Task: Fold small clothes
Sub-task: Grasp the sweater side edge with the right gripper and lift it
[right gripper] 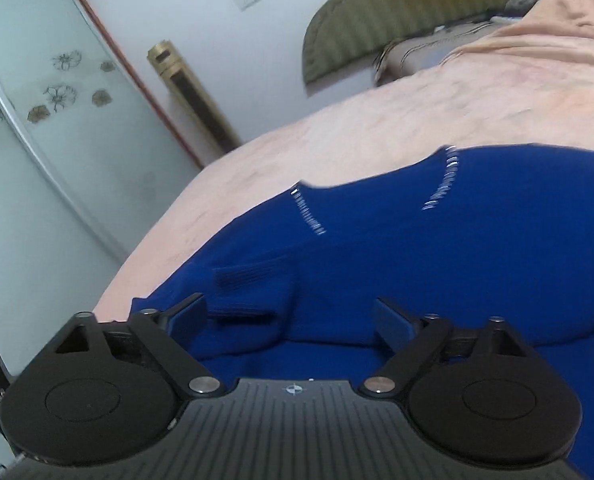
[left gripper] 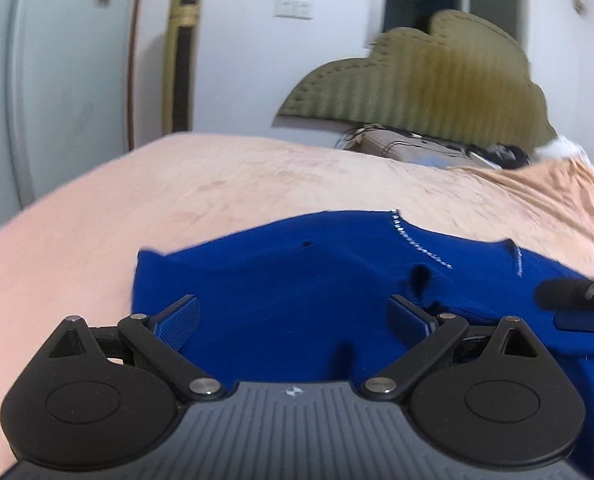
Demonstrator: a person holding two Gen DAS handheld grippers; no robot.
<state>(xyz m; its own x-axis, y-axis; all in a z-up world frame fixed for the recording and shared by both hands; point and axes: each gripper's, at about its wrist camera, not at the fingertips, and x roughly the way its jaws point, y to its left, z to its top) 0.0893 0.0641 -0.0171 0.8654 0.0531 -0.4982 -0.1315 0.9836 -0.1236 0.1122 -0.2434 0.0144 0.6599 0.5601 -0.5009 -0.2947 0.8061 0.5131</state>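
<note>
Two open tongs, one blue garment

Right tongs spread wide, nothing between the fingers. Hovering low over blue garment, cuff-like ribbed fold just inside the 9 o'clock finger. White stitch lines on the fabric toward 12 o'clock. Garment lying on peach bed sheet, sheet wrinkled toward 1 o'clock. Olive ribbed headboard at 12–1 o'clock, gold tower unit against the wall at 10–11 o'clock, frosted floral door at 9–10 o'clock. View tilted, slightly blurred.
</note>
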